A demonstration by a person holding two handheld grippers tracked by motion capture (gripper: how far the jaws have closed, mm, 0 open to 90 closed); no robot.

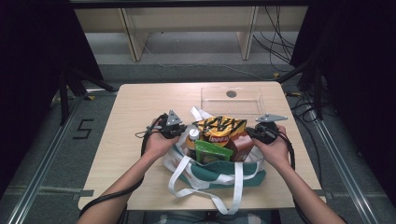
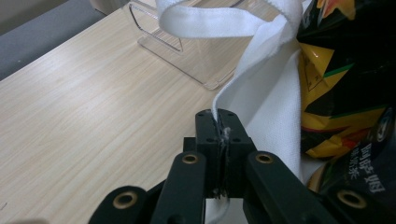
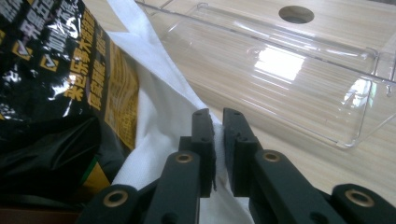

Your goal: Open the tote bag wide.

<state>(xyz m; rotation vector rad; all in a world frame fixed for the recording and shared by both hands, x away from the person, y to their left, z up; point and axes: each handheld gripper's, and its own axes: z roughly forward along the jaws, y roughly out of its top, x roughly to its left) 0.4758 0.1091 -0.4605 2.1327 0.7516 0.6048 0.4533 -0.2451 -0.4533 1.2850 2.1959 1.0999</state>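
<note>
**Thin cloth pinched on both sides of a full bag**

The tote bag [image 1: 219, 170], centre-bottom on the surface [image 1: 140, 107], could slip free or tip, spilling the chip packet [image 1: 219, 128], since each grip catches only an edge. The left gripper [image 2: 222, 135] fingers are clenched on white rim cloth; the right gripper [image 3: 218, 140] fingers pinch the opposite rim.

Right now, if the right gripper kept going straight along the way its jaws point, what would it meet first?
The right gripper, shut on the white cloth bag rim, points at the clear plastic tray on the wooden table. It would probably meet the tray's near wall first, though depth is hard to judge.
</note>
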